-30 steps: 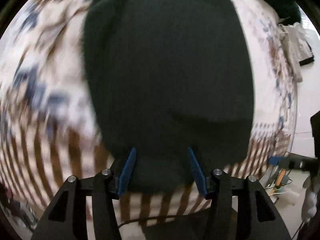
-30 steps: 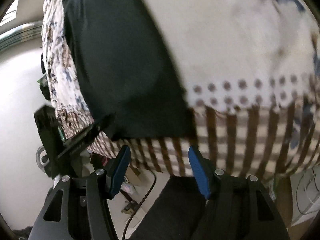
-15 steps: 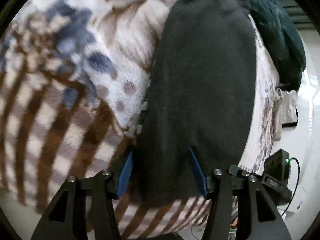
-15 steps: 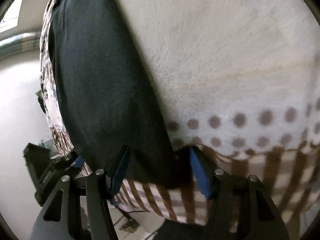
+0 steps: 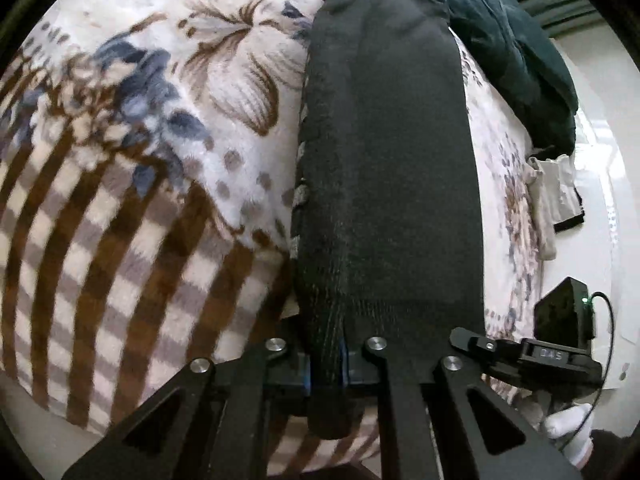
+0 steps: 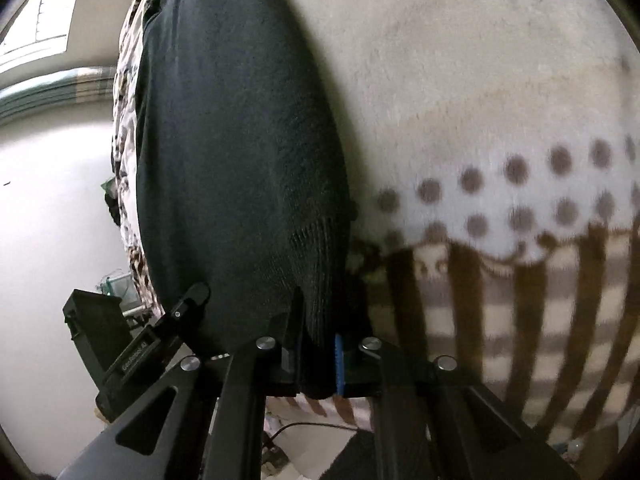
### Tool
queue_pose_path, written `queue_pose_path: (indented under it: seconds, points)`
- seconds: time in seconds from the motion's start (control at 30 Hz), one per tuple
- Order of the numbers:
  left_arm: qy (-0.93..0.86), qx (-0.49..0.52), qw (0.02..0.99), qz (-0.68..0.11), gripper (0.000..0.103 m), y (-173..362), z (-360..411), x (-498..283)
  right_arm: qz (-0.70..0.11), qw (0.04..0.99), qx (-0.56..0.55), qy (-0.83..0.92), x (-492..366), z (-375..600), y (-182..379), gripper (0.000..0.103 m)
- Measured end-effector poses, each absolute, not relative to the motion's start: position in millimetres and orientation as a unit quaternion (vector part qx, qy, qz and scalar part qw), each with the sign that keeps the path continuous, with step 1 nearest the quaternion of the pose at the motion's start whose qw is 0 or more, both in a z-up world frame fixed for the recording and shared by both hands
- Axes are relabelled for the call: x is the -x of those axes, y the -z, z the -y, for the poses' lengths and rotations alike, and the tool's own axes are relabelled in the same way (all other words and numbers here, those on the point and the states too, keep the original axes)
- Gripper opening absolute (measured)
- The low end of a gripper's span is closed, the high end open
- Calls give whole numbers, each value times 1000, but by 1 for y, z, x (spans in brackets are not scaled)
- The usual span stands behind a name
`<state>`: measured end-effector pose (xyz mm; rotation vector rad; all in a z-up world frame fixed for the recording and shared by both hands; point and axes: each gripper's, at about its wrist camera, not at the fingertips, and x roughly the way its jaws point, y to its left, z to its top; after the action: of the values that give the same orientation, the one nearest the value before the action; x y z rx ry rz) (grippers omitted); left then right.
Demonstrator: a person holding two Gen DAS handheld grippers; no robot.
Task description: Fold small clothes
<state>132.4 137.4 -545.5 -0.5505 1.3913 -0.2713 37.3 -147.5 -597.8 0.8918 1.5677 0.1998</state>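
Observation:
A black knit garment point(image 5: 384, 168) lies stretched out long on a floral and striped blanket point(image 5: 160, 152). My left gripper point(image 5: 326, 364) is shut on the left corner of its near hem. My right gripper point(image 6: 318, 360) is shut on the right corner of the same hem; the garment point(image 6: 240, 140) runs away from it to the upper left. Each gripper shows in the other's view, the right one in the left wrist view point(image 5: 520, 352) and the left one in the right wrist view point(image 6: 152, 332), at the opposite edge of the cloth.
A dark green garment point(image 5: 512, 40) lies heaped at the far right of the bed. A pale cloth point(image 5: 552, 200) hangs off the bed's right side. The blanket's striped border point(image 6: 520, 312) drops over the near bed edge, with floor and cables below.
Both grippers, open around the hem half a second ago, have shut on the two near corners of the black garment. The views have steadied close to the cloth.

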Motion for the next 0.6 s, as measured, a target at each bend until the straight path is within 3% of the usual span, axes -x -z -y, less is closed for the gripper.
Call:
queue_pose_path:
  seconds: [0.07,0.13,0.2,0.33,0.37,0.43,0.47,0.6]
  points:
    - [122,256,716,-638,10,557,-137,-139,-687,608,-388,-88,-44,148,606,13]
    - [126,286,691,-651,14,577,-135,-146,-696,599,-388,-82,-55,146,617,20]
    - [136,314,676,-653,26,588,-138,-146,-698,592,-393,-86,-58,145,624,30]
    - [167,351,673,-630,31,597,-144,-140,-676,583,-438,-104,-59,146,635,43]
    - [168,356,674,-625,30,596,-145,-139,-672,581,-448,-105,-58,147,637,44]
    - [162,342,685,-622,16,590,-144,-136,-661,582,-463,-102,-56,148,638,38]
    - [164,327,693,-621,8,582,-141,-134,-660,585,-461,-97,-56,148,637,15]
    - [166,289,728,-599,7,541,-132,-135,-647,603,-455,-104,-58,141,612,12]
